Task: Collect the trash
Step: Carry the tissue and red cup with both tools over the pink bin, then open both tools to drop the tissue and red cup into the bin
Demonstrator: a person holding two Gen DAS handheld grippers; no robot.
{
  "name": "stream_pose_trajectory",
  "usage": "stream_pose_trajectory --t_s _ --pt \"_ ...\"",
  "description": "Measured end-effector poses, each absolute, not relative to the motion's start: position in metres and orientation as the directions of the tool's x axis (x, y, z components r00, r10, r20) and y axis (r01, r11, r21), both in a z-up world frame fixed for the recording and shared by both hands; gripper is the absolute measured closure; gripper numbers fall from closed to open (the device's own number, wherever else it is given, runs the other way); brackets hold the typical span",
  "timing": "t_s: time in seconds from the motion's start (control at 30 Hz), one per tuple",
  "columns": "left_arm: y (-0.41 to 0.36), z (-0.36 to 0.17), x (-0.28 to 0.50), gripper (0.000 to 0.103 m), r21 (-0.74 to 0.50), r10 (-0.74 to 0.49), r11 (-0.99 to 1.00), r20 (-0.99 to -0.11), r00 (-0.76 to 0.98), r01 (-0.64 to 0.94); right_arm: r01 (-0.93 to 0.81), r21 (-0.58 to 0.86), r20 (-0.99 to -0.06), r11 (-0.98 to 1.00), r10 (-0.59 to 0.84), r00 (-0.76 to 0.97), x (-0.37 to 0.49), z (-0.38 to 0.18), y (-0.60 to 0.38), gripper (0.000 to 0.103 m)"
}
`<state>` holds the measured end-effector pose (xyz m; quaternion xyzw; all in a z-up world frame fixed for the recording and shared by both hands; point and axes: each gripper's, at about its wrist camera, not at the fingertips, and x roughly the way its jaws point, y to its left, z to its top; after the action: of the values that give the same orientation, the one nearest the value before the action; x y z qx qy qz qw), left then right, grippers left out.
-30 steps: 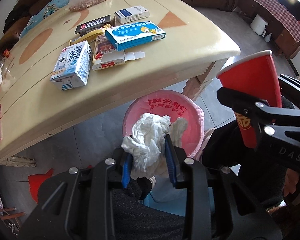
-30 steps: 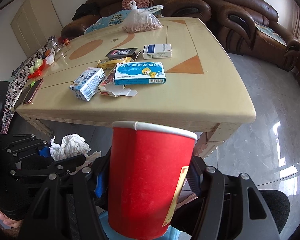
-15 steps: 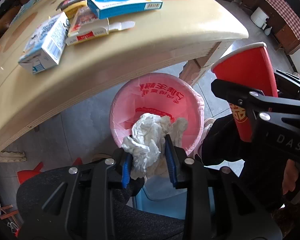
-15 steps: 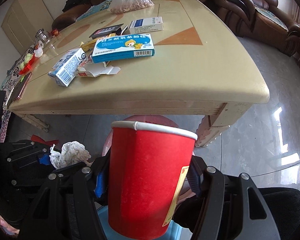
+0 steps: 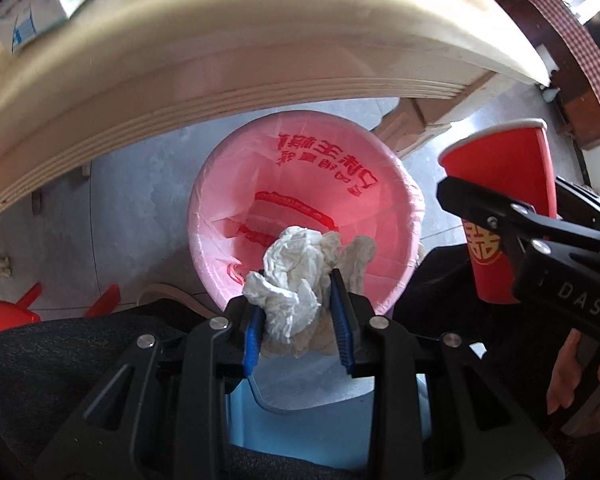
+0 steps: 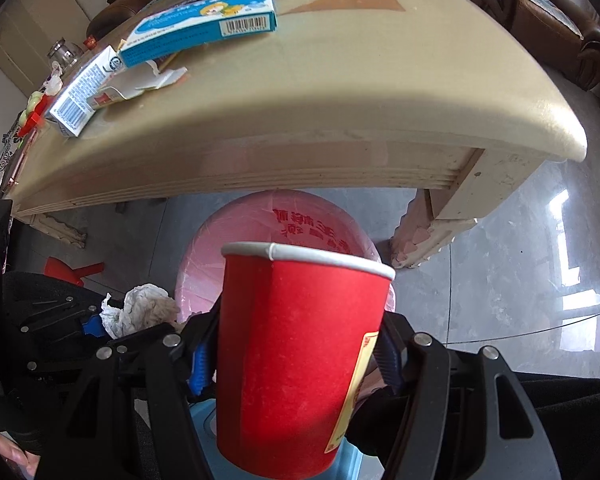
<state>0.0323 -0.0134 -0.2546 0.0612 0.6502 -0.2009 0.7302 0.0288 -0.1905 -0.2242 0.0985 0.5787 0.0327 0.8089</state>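
Observation:
My left gripper (image 5: pixel 298 316) is shut on a crumpled white tissue (image 5: pixel 300 280) and holds it over the near rim of a trash bin lined with a pink bag (image 5: pixel 300 168), which stands on the floor under the table edge. My right gripper (image 6: pixel 294 354) is shut on an upright red paper cup (image 6: pixel 296 360), just right of the bin; the cup also shows in the left wrist view (image 5: pixel 504 200). The tissue (image 6: pixel 140 312) and the bin (image 6: pixel 236 232) also show in the right wrist view.
The beige table (image 6: pixel 340 92) overhangs the bin and carries a blue medicine box (image 6: pixel 204 28), a milk carton (image 6: pixel 84 92), torn packaging (image 6: pixel 140 82) and other boxes. A table leg (image 6: pixel 440 224) stands right of the bin. Red plastic pieces (image 5: pixel 12 312) lie on the floor at left.
Both grippers have dropped lower and moved toward the bin with their loads; the table edge now rises above the view and the bin fills the centre.

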Motion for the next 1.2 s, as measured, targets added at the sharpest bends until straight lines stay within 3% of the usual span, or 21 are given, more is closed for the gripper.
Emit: stream_pose_trajectory --t_s 0.4,0.63,0.67,0.87,1.2 --pt "-0.018 -0.306 0.06 0.073 -0.235 -0.238 0.936 -0.971 -0.02 0.263 0.059 0.199 -0.949 0.978 0.177 0.259 0.05 -0.275 -0.192 0.04" --pt "-0.024 -0.335 0.066 0.072 -0.19 -0.179 0.946 -0.982 -0.068 0.264 0.069 0.22 -0.954 0.973 0.2 0.225 0.06 -0.297 -0.195 0.04" --pt "-0.025 -0.337 0.067 0.07 -0.188 -0.175 0.947 -0.982 -0.071 0.261 0.069 0.222 -0.954 0.972 0.202 0.221 0.062 -0.3 -0.195 0.04" --pt "-0.027 -0.338 0.071 0.038 -0.141 -0.133 0.951 -0.99 -0.046 0.277 0.049 0.224 -0.956 0.973 0.21 0.206 0.068 -0.31 -0.19 0.036" --pt "-0.023 -0.345 0.076 0.034 -0.119 -0.107 0.959 -0.993 -0.058 0.259 0.055 0.227 -0.962 0.972 0.215 0.17 0.072 -0.318 -0.188 0.034"
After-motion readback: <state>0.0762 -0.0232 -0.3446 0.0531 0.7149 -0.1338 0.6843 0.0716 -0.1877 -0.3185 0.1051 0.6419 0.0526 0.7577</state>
